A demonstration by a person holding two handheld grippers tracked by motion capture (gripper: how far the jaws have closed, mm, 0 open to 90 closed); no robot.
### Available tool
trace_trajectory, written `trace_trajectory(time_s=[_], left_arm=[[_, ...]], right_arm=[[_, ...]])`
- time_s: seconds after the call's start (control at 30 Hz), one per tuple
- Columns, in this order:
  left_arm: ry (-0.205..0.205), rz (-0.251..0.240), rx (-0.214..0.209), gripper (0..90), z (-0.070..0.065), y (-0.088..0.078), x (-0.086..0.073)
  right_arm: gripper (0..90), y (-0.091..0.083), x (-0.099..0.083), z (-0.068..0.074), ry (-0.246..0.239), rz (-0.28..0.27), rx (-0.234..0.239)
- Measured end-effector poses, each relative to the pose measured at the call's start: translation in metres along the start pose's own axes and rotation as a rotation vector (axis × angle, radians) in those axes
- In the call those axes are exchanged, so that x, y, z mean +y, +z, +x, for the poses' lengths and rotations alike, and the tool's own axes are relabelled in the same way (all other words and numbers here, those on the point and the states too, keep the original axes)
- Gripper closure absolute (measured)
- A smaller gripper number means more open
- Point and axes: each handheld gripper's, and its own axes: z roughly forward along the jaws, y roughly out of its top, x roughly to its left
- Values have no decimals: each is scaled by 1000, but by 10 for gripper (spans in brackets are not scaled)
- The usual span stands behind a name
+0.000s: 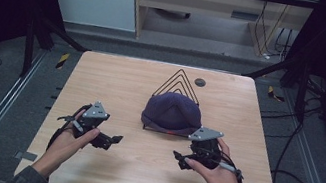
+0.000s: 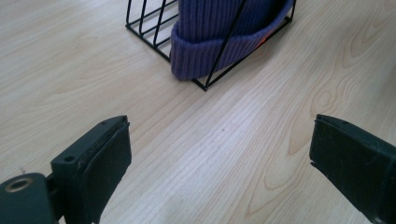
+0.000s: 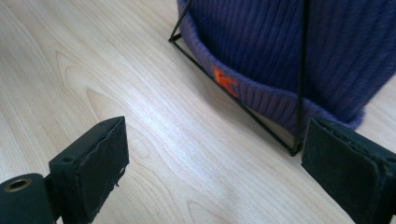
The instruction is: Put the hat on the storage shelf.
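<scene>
A purple knitted beanie (image 1: 172, 112) with a small orange mark (image 3: 225, 82) on its cuff sits in a black wire rack (image 1: 179, 82) with triangular loops at the table's middle. My left gripper (image 1: 113, 139) is held low to the left of the rack, jaws wide apart and nothing between them; in its own view the beanie (image 2: 219, 32) and the rack's corner (image 2: 205, 87) lie ahead. My right gripper (image 1: 178, 159) hovers just in front of the rack's right end, open as well, with the beanie's cuff (image 3: 289, 56) close ahead.
The wooden table (image 1: 116, 88) has a small dark round disc (image 1: 199, 82) near its far edge behind the rack. Black cables trail on the floor to the right. Metal frame rails run along both sides.
</scene>
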Motion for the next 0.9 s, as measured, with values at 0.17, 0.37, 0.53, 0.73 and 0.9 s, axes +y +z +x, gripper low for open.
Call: trace_trajectory(time_s=[0.17,0.37,0.53,0.73,0.9], left_arm=[[12,28,-2,53,2,3,-12],[31,60,-8,53,2,8,-24],[57,91,-18,52,7,16,-41],[66,118,-24,52,16,21,-61],[75,142,-28,52,21,26,-71]], right_arm=[[72,7,-4,5,-2,17,22],[71,16,-10,10,3,37,42],[70,27,-17,13,13,67,62],[74,40,-25,12,32,97,60],[77,50,-32,9,55,113,57]])
